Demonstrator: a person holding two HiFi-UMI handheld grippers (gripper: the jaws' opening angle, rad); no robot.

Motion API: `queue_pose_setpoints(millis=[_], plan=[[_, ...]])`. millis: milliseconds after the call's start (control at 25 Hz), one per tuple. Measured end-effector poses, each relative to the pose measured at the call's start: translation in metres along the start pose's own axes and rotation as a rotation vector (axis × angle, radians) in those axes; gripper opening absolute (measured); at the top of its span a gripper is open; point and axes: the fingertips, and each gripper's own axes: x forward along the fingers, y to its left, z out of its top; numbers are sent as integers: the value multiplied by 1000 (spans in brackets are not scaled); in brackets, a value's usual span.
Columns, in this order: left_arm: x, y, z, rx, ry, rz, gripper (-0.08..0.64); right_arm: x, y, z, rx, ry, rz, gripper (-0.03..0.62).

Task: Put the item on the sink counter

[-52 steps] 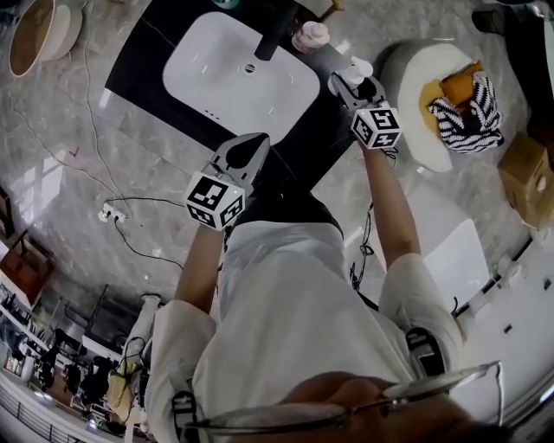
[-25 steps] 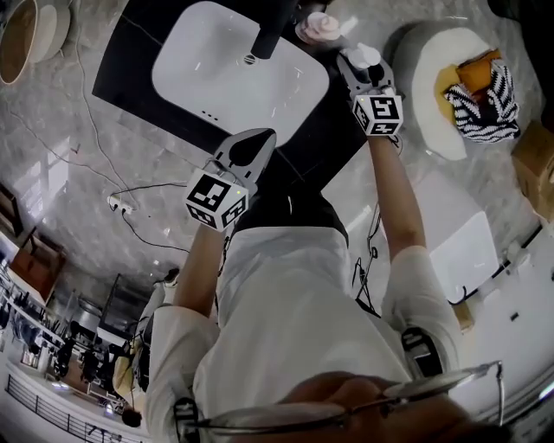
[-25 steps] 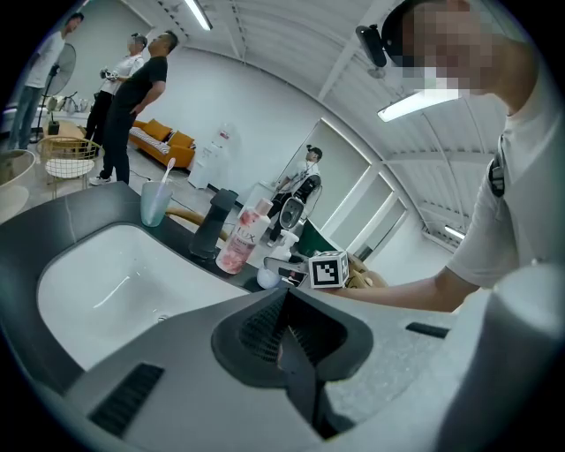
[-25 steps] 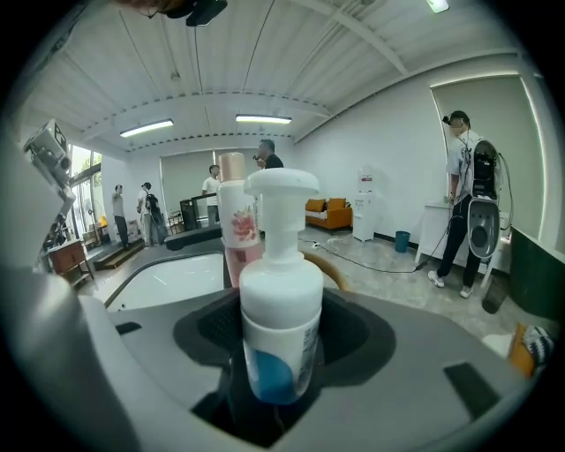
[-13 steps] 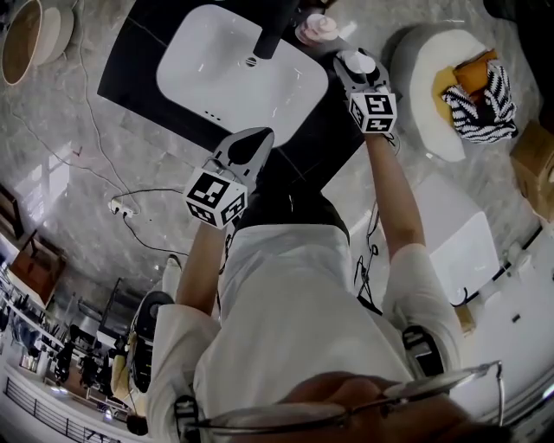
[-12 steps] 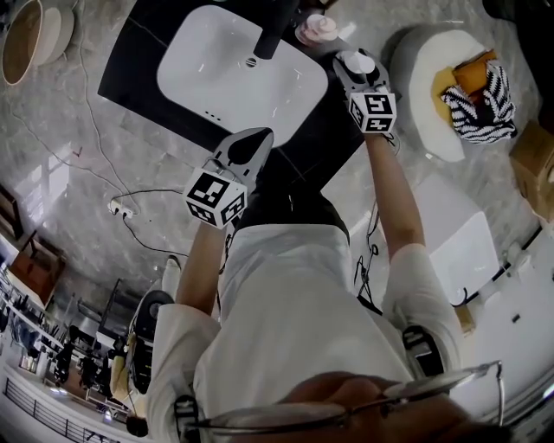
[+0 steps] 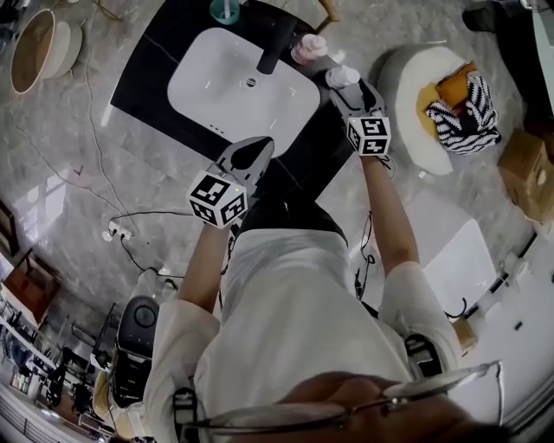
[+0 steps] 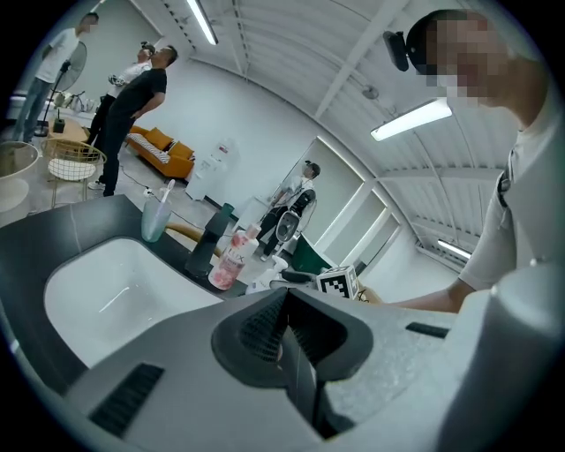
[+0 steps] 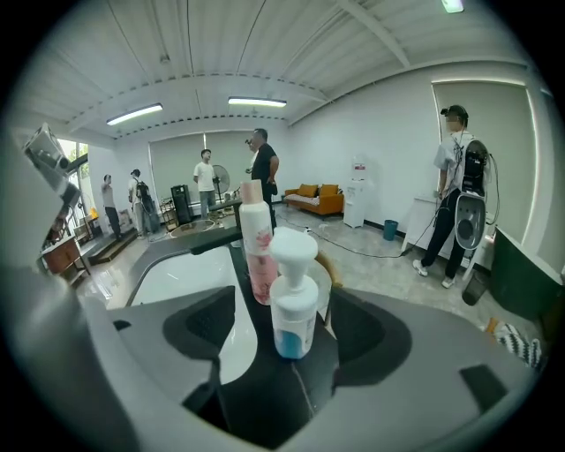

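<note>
A white pump bottle (image 7: pixel 344 76) with a blue base stands upright on the black sink counter (image 7: pixel 156 78), right of the white basin (image 7: pixel 242 91) and just in front of a pink bottle (image 7: pixel 309 48). My right gripper (image 7: pixel 353 93) is open. Its jaws have just been opening, and the pump bottle (image 9: pixel 293 296) stands free between the tips of the right gripper (image 9: pixel 291 342), with neither pad on it. My left gripper (image 7: pixel 251 154) is shut with nothing in it, hanging over the counter's near edge. In the left gripper view the left gripper (image 8: pixel 284 328) points past the basin (image 8: pixel 106 296).
A black faucet (image 7: pixel 275 39) and a green cup (image 7: pixel 225 10) stand behind the basin. Right of the counter a white round stool (image 7: pixel 407 86) carries a striped cloth and an orange item. A cardboard box (image 7: pixel 528 169) and floor cables (image 7: pixel 117 229) lie around. People stand in the room beyond.
The right gripper's jaws have spread off the pump bottle and it has drawn back a little, leaving the bottle standing on the counter. The left gripper has risen slightly.
</note>
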Motion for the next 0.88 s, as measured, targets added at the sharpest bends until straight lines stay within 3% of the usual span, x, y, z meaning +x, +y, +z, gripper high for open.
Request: queue_pose_setpoints(millis=[240, 480, 880], plan=[[-12, -20, 14, 9, -49, -32, 5, -49, 10, 20, 15, -30, -30, 336], [-23, -40, 22, 52, -77, -56, 5, -92, 38, 45, 60, -51, 20, 275], [-44, -83, 21, 136, -105, -35, 5, -175, 81, 72, 14, -66, 70, 195]])
